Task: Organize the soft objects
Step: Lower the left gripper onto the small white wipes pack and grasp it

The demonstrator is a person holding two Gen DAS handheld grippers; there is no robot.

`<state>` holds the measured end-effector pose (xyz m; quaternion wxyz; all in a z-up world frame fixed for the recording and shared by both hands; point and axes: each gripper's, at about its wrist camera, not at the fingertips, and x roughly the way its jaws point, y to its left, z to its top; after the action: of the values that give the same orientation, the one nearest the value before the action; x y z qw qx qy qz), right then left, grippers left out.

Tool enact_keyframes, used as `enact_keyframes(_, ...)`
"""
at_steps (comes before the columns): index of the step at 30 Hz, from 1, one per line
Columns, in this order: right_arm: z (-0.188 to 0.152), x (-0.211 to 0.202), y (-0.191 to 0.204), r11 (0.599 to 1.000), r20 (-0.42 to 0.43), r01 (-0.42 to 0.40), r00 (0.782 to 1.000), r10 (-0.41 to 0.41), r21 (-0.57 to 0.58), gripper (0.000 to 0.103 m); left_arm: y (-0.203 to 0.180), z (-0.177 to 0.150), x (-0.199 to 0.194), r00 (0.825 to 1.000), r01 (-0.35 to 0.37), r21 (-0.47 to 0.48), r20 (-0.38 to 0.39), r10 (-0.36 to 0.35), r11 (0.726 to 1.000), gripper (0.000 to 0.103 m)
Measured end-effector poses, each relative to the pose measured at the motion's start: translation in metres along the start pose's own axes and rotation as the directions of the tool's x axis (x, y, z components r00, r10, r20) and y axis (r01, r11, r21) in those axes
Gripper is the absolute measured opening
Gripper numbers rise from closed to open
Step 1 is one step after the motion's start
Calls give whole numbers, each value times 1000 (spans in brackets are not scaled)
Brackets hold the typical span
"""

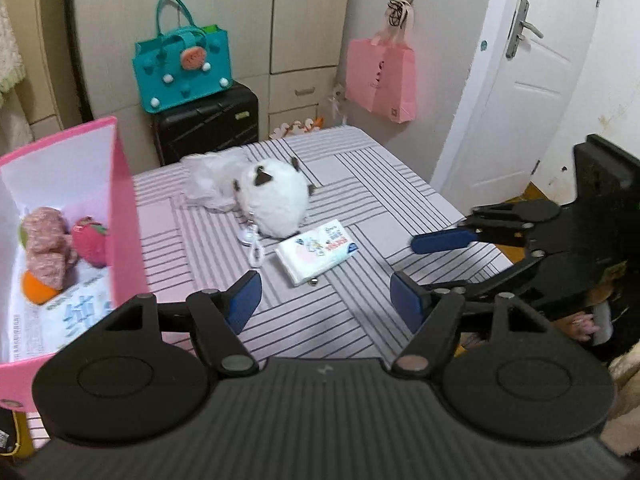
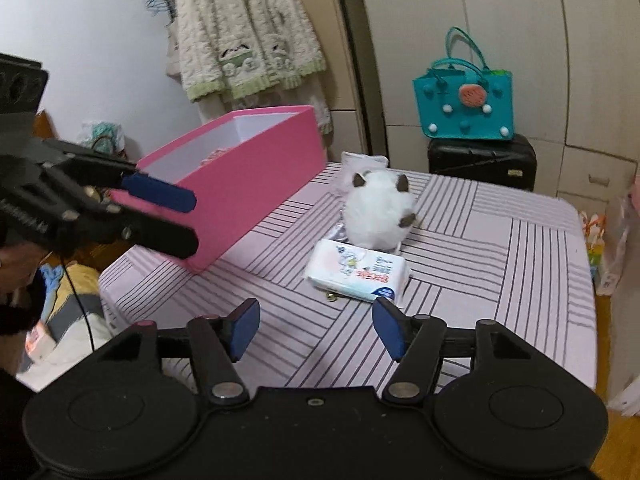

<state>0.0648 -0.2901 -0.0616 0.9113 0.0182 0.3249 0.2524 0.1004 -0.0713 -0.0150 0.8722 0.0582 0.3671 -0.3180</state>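
Both sets of tongs are hanging over the near edge of the striped tabletop (image 2: 500,240) with nothing in them. The left tongs (image 1: 324,300) are gaping wide, and the right tongs (image 2: 316,328) are spread wide too. The fluffy white plush (image 1: 276,196) is lying around the middle of the tabletop, its keychain clip (image 1: 256,254) trailing toward the camera. A tissue pack (image 2: 360,274) is sitting just in front of the plush, touching it or nearly so. A crumpled clear plastic bag (image 1: 208,184) is resting right behind the plush. The pink box (image 2: 240,184) is standing open on the left side, already holding a pinkish knitted toy (image 1: 46,244), a strawberry plush (image 1: 90,246) and an orange ball (image 1: 36,288).
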Motion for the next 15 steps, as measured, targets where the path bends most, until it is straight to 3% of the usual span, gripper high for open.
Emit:
enact_keyframes(7,-11,29,-15,998,64,41,997,-44,39,77,-1,-1,31,1000,-9,-24,11,10,1000,70)
enact_keyframes(15,-18,61,-24,994,57,88,994,-91,57,77,10,-1,69,998,-51,-105,17,53,993,67)
